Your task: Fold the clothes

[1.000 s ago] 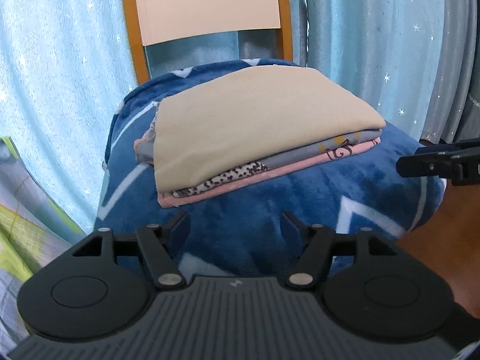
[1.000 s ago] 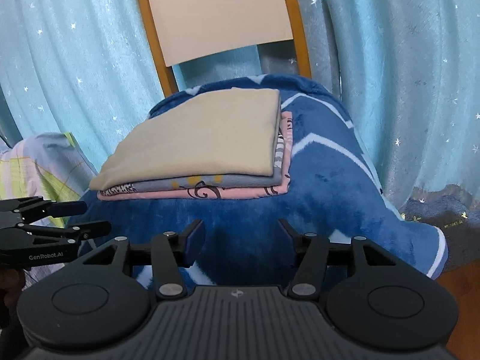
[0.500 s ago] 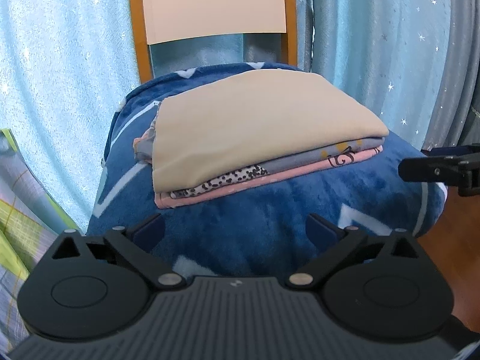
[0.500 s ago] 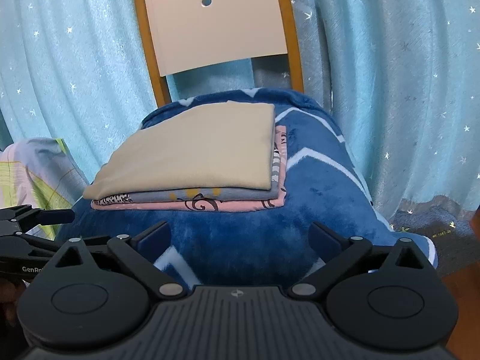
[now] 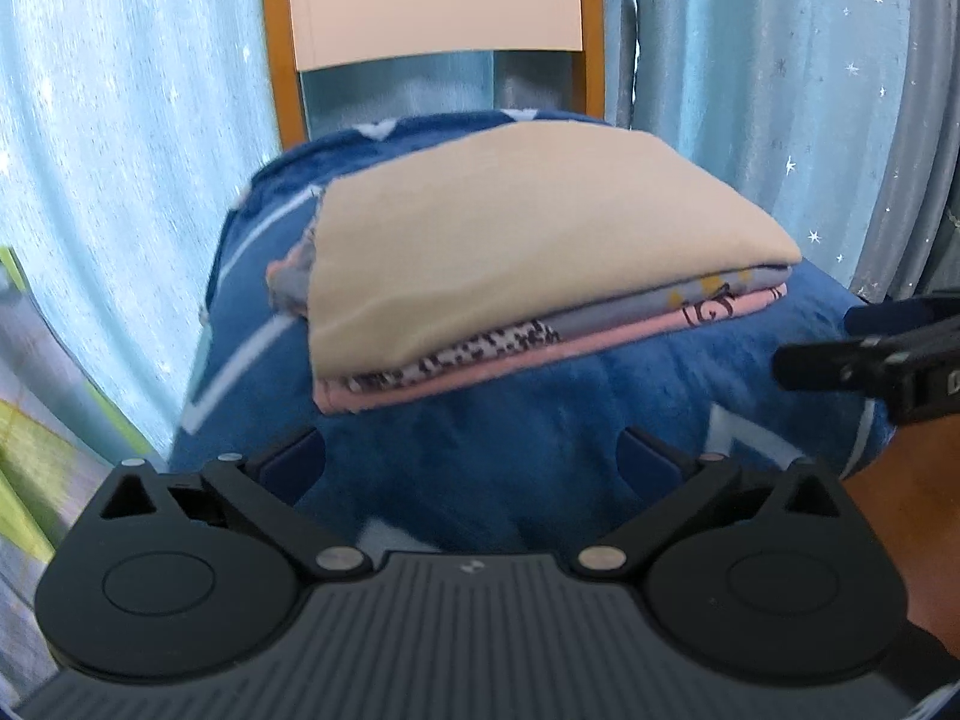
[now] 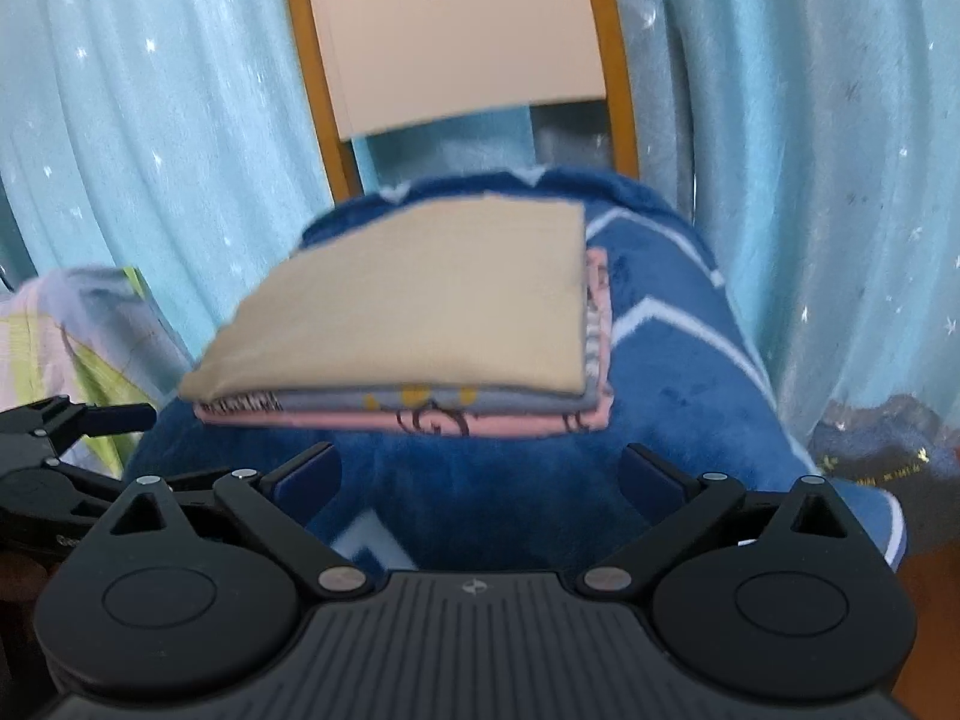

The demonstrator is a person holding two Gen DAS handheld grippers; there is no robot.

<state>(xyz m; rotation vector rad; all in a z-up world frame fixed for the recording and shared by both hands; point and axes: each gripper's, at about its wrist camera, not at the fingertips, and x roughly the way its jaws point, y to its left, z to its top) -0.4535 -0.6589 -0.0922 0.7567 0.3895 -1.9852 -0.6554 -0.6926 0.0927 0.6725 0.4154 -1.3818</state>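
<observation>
At the far left, beside the pale blue curtain (image 6: 150, 180), a piece of yellow-green and lilac cloth (image 6: 72, 348) lies loose; I cannot tell if it is one more garment waiting to be folded. Near it, at the left side of the scene, is the left gripper (image 5: 471, 459). Its jaws are opening and are almost fully spread, with nothing between them; under the gap there is only the blue blanket (image 5: 540, 420).

In the middle, the folded clothes make a stack (image 6: 408, 330) on the blanket, which covers the seat of a wooden chair (image 6: 456, 48). The beige piece (image 5: 510, 240) is on top, then a spotted one, a grey-blue one and a pink one at the bottom. The stack looks tidy, so this part of the task seems done.

To the right, the right gripper (image 6: 480, 474) has its jaws spread wide and empty, near the front edge of the stack but apart from it.

The risks, as I judge them: the blanket is soft and hangs over the seat, so a finger that catches it could pull the whole stack forward. Also the layers are not perfectly aligned at the left side, so a push against one edge could slide the beige piece off.
</observation>
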